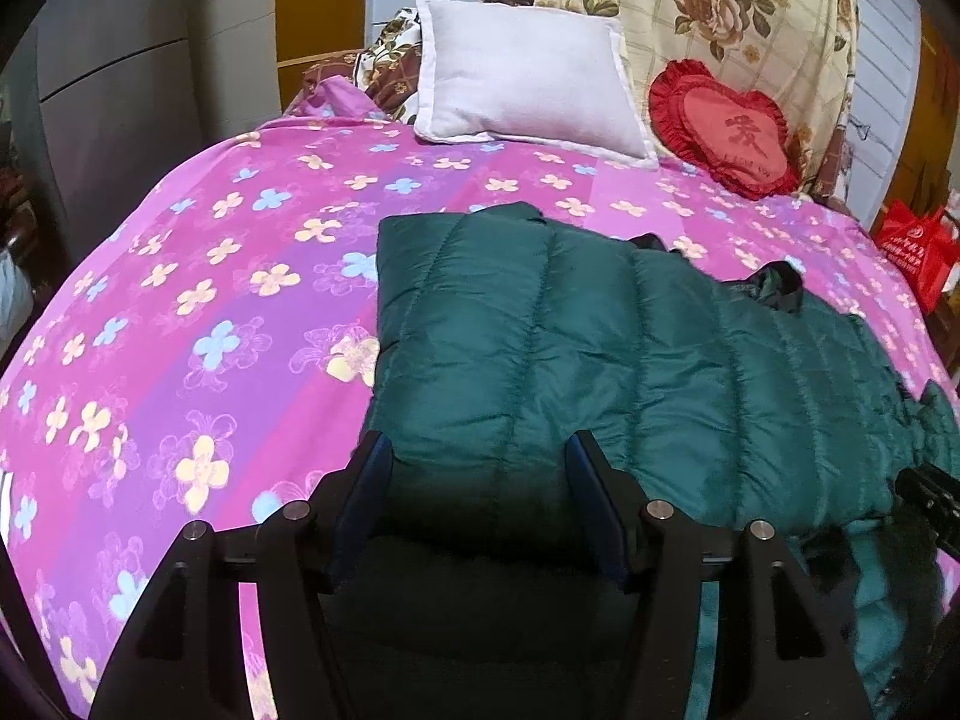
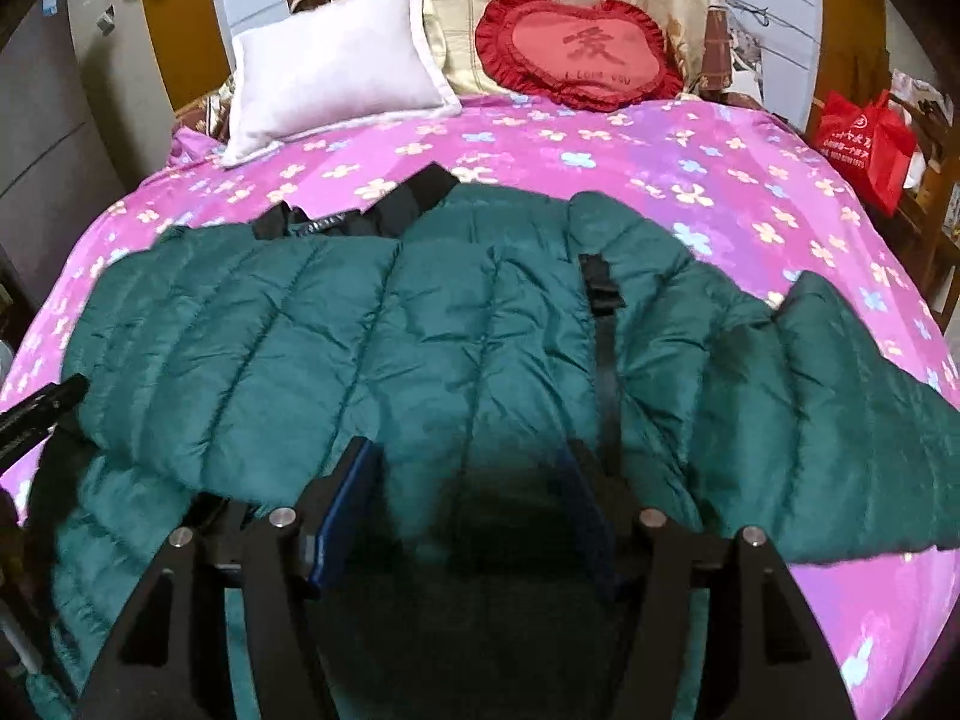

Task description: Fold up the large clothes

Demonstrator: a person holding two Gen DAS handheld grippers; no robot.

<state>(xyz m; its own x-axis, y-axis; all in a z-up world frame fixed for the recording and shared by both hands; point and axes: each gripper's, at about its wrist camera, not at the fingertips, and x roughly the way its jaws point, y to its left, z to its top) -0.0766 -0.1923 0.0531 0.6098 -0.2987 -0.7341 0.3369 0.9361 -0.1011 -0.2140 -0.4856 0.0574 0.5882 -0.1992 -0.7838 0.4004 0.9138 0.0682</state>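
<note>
A dark green quilted puffer jacket (image 1: 600, 360) lies spread across the pink flowered bedspread (image 1: 210, 300); it also fills the middle of the right wrist view (image 2: 450, 348), with a black zipper strip (image 2: 606, 360) and black collar (image 2: 360, 210). My left gripper (image 1: 477, 450) is open, its fingers straddling the jacket's near edge at the left end. My right gripper (image 2: 468, 456) is open over the jacket's near edge, close to the zipper. The right gripper's tip shows at the right edge of the left wrist view (image 1: 930, 504).
A white pillow (image 1: 528, 84) and a red heart cushion (image 1: 720, 126) lie at the head of the bed against a floral blanket (image 1: 720, 0). A red bag (image 2: 864, 144) stands right of the bed. Grey cabinets (image 1: 108, 90) stand on the left.
</note>
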